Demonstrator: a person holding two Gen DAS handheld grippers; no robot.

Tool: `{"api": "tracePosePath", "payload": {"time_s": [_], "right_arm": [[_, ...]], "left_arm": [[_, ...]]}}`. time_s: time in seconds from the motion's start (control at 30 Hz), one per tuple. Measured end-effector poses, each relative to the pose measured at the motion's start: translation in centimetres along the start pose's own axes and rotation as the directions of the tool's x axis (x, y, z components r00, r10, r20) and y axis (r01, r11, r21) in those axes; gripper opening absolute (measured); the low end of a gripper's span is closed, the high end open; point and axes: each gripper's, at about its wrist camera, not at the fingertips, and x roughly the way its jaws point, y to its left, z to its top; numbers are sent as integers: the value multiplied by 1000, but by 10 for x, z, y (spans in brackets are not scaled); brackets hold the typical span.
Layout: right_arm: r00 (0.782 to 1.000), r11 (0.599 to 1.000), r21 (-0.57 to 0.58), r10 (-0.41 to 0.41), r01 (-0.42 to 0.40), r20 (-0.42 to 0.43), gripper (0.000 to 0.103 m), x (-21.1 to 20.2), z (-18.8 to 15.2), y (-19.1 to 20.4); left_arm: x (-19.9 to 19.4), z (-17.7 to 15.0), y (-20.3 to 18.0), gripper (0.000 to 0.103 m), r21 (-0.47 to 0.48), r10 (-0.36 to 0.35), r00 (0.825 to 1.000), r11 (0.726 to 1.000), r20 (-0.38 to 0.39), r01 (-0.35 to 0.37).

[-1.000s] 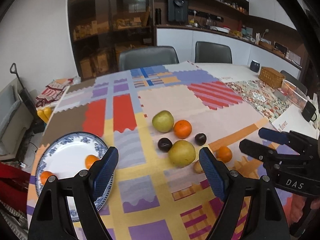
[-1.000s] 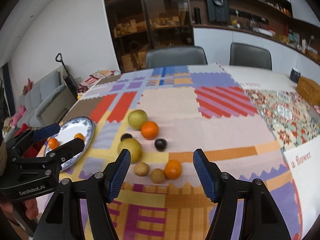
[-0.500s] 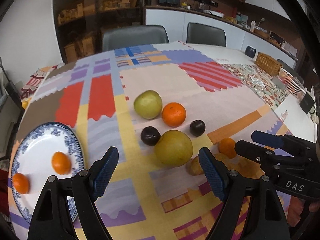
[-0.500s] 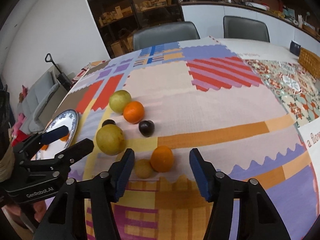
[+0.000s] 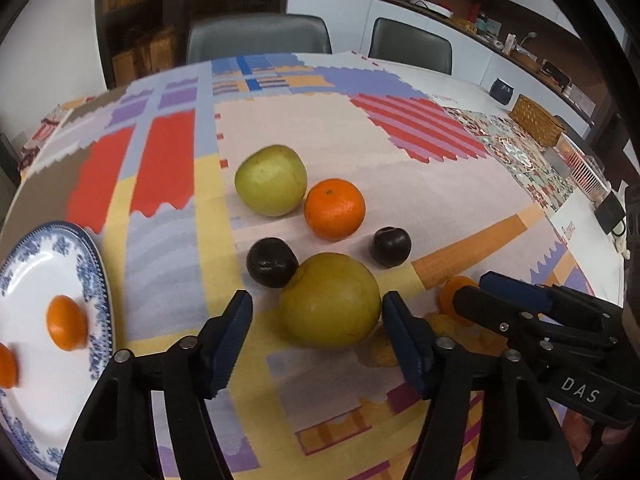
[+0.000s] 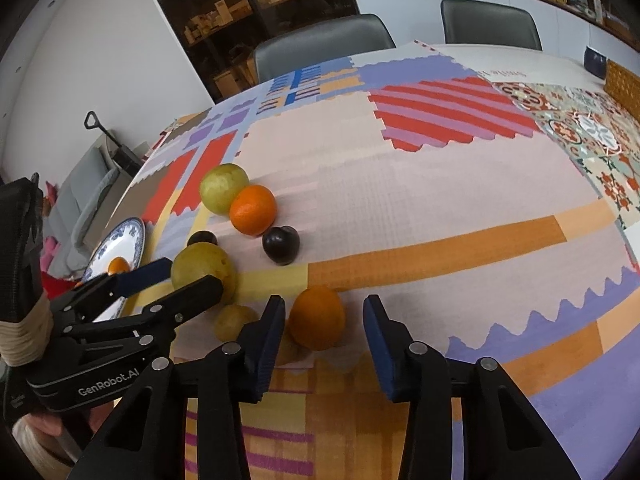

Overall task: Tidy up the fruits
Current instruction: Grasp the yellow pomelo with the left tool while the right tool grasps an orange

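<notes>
My left gripper [image 5: 316,320] is open, its pads on either side of a large yellow-green pear [image 5: 330,300], not touching. My right gripper [image 6: 324,320] is open around a small orange [image 6: 318,316]. Further back lie a green pear [image 5: 272,180], a bigger orange [image 5: 335,209] and two dark plums [image 5: 272,263] [image 5: 391,247]. A blue-rimmed white plate [image 5: 96,280] at the left holds two small oranges [image 5: 66,323]. A small yellowish fruit [image 6: 232,322] lies beside my right gripper's left finger.
The fruit lies on a patchwork tablecloth [image 5: 400,184] over a large table. Two grey chairs [image 5: 256,36] stand at the far edge. A wicker basket [image 5: 536,120] and a dark cup [image 5: 502,91] are at the far right.
Both grippers have moved forward and down toward the fruit. The left now brackets the large pear, the right brackets the small orange. Both stay open.
</notes>
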Motion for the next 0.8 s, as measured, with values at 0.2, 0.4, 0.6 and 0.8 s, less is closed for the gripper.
{"api": "tracePosePath", "payload": {"time_s": [0.2,0.4,0.6,0.8], "right_arm": [[999,1000,15,23,-22,-30,39,8,1,0],[998,999,41,31,-29,-50,37,12,2,-3],[998,999,32,31,-29,-54,32,13,3,-4],[1000,1000,18,12,-12,-17,32,3,7,-5]], "left_arm": [[8,2,1,54,-30,-37,999,999,-34,36],[9,2,-2,50,-28,-35,999,999,-40,34],[6,2,-5,50,-6,-11,999,1000,-34,11],[-3,4,-10,50,19,8,1000,1000,-7,-8]]}}
